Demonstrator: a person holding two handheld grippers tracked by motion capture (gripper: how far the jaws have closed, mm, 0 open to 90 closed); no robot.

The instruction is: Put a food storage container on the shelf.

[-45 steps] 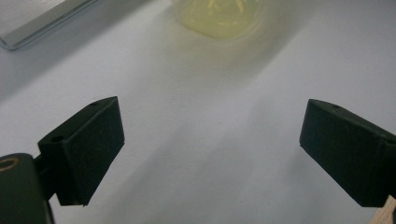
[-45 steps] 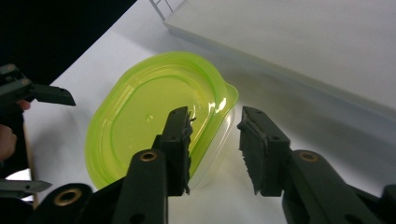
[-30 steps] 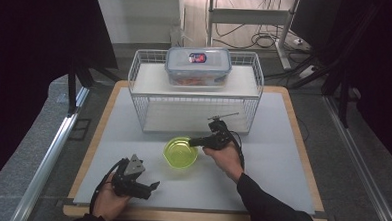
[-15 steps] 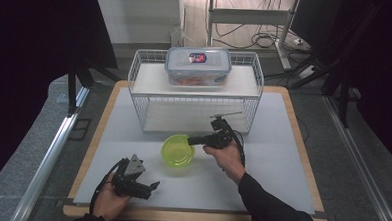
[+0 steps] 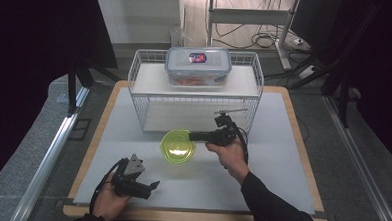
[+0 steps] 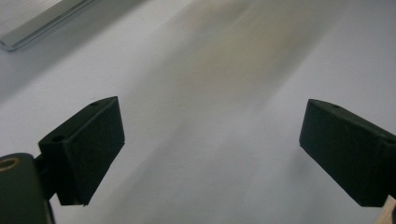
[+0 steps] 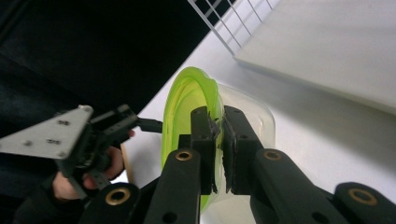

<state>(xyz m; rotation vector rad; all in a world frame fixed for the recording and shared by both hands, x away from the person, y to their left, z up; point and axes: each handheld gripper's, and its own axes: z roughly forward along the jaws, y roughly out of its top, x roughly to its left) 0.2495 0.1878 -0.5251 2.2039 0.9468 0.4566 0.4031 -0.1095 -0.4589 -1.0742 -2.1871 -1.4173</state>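
The right gripper (image 5: 193, 136) has its black jaws clamped on the rim of a round, translucent lime-green plastic container (image 5: 178, 146), one jaw inside the wall and one outside, as the right gripper view shows with the two pads nearly meeting over the thin green edge (image 7: 187, 100); beyond the green rim a clear, glossy plastic wall with rounded corners (image 7: 254, 114) curves away. In the high view the green container sits over the matte white table top (image 5: 277, 159), just in front of the white wire basket rack (image 5: 135, 85), near the middle of the table. The left gripper (image 5: 153, 184) rests in the person's left hand (image 5: 107, 199) at the near left edge, well apart from the container; in the left gripper view its blocky, matte black pads (image 6: 86, 140) stand wide apart with bare white table between them. On the rack's flat white top shelf sits a clear rectangular food box with a blue-grey snap lid (image 5: 198, 60) with something orange inside; a small red and dark label is on the lid, too small to read. The table has a light wooden border (image 5: 307, 160) and its surface lies open to the right of the right hand (image 5: 229, 154) and between the two grippers. Cables lie on the floor (image 5: 259, 40) behind the rack.
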